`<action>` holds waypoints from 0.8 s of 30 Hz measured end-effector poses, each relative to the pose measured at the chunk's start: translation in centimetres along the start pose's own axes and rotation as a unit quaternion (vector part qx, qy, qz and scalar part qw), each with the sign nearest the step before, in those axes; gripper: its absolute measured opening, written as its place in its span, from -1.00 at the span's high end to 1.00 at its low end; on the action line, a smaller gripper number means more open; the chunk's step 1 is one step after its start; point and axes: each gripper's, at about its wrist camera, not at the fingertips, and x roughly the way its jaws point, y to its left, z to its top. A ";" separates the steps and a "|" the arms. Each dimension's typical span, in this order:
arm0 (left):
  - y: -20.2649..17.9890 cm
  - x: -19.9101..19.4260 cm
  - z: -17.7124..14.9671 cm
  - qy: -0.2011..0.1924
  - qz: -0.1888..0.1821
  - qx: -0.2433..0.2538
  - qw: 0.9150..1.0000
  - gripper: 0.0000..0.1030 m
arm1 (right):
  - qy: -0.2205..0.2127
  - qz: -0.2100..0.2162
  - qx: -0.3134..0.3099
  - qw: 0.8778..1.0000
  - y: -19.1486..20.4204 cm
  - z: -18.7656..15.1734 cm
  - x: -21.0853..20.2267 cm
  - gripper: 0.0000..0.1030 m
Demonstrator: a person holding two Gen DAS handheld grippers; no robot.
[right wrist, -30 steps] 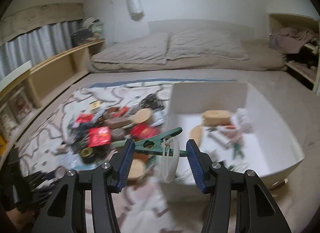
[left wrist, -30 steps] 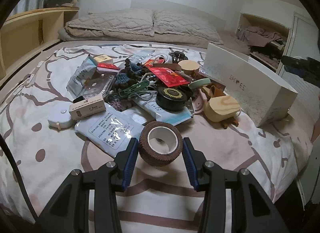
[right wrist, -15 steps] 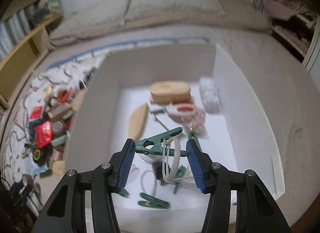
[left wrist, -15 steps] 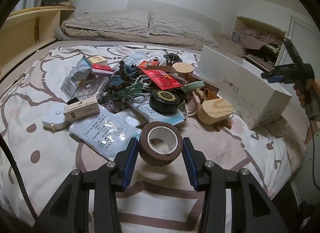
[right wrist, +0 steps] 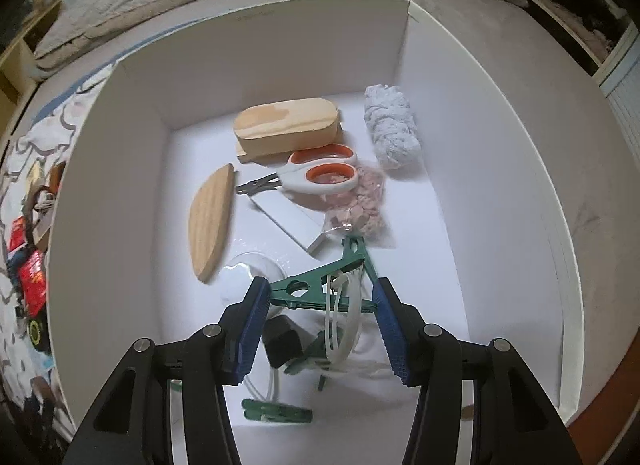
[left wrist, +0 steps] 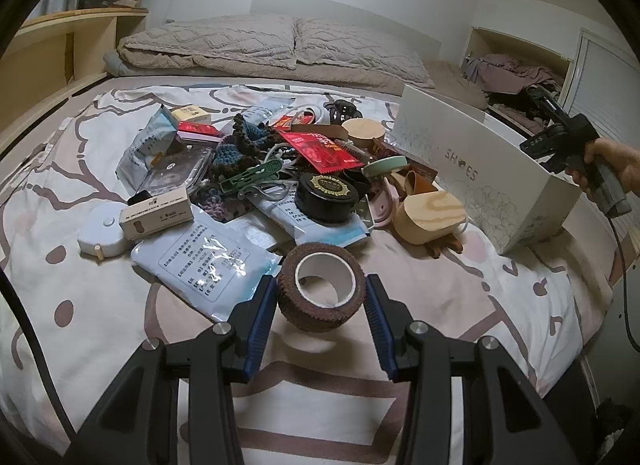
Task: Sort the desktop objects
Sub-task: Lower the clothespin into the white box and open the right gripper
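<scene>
While clamped between the blue pads of the left gripper (left wrist: 321,307), brown tape roll (left wrist: 321,292) hangs clear of the patterned bedspread (left wrist: 100,305), core hole facing up. Clutter pile (left wrist: 280,169) at 12 o'clock of the roll — black tin (left wrist: 327,197), red packet (left wrist: 320,149), wooden box (left wrist: 430,217) at 1 o'clock. Beyond, at 2 o'clock, white shoe box (left wrist: 480,173). Above its open interior (right wrist: 120,185), right gripper (right wrist: 320,309) closed on a green clothespin (right wrist: 320,285) with a white looped tie (right wrist: 340,321) — scissors (right wrist: 320,175) and wooden lid (right wrist: 211,221) lying below on the box floor, at 12 and 10 o'clock.
</scene>
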 end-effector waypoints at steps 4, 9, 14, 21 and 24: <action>0.1 0.0 0.1 0.002 0.000 -0.002 1.000 0.14 | 0.028 0.007 0.024 0.999 -0.5 0.4 1.1 -0.05; 0.2 0.1 0.1 0.002 -0.001 -0.003 1.000 0.14 | 0.063 0.014 0.051 0.997 -1.2 0.5 2.3 -0.05; 0.1 0.1 0.1 0.002 -0.004 0.001 1.000 0.14 | 0.086 0.010 0.049 0.995 -1.2 0.5 3.0 -0.05; -0.1 0.0 0.0 0.002 -0.004 0.004 1.000 0.14 | 0.089 0.006 0.054 0.995 -1.3 0.3 3.1 -0.14; -0.1 0.0 0.0 0.001 -0.004 0.005 1.000 0.14 | 0.081 0.013 0.059 0.995 -1.4 0.4 2.7 -0.44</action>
